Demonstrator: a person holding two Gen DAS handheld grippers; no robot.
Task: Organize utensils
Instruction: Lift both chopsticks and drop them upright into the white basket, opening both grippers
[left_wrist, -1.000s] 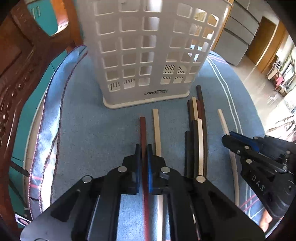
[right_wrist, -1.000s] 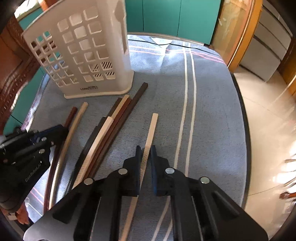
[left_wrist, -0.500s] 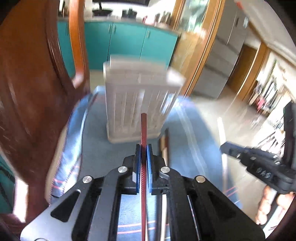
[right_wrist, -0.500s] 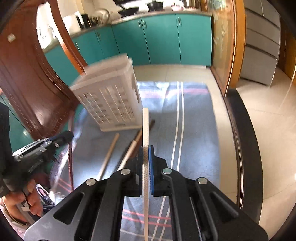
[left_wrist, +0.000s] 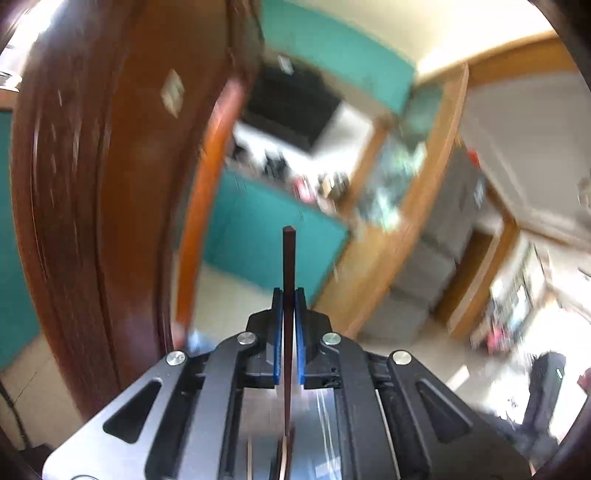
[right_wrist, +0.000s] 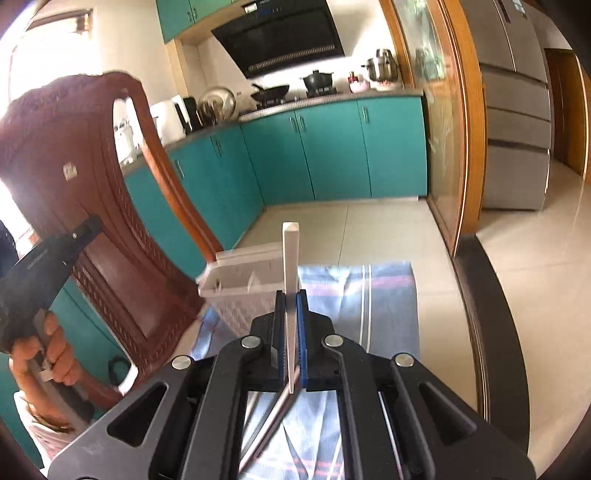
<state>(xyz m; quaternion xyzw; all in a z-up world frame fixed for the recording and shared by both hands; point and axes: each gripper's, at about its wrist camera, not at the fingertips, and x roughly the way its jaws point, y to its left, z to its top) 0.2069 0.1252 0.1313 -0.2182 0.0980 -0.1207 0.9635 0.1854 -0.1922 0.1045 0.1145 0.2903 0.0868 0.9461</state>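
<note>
The left gripper (left_wrist: 289, 295) has its jaws pinched narrow on a dark brown chopstick (left_wrist: 288, 258), which stands up between the blue pads and pokes well above them. The right gripper (right_wrist: 290, 295) is clamped the same way on a pale chopstick (right_wrist: 290, 258), upright, its tip well above the jaws and its lower end hanging down behind them.

Taking the white basket (right_wrist: 240, 284) as the mark: the pale chopstick sits just to the right of its open top and near it. In the left wrist view the basket is out of sight and the picture is smeared, so I cannot tell where the brown stick stands against it.

More chopsticks (right_wrist: 266, 424) lie on the blue striped cloth (right_wrist: 384, 295), on the near side of the basket, below the right gripper.

The risks, as I judge them: each stick is held by a thin pinch low on its length, so a quick swing could let it pivot or slide between the pads. A tilted stick could catch the basket's rim or poke through its lattice wall. The person's hand (right_wrist: 48, 354), left of the basket beside the wooden chair (right_wrist: 110, 221), carries the other gripper close by, so both sticks heading for one opening could knock together.
</note>
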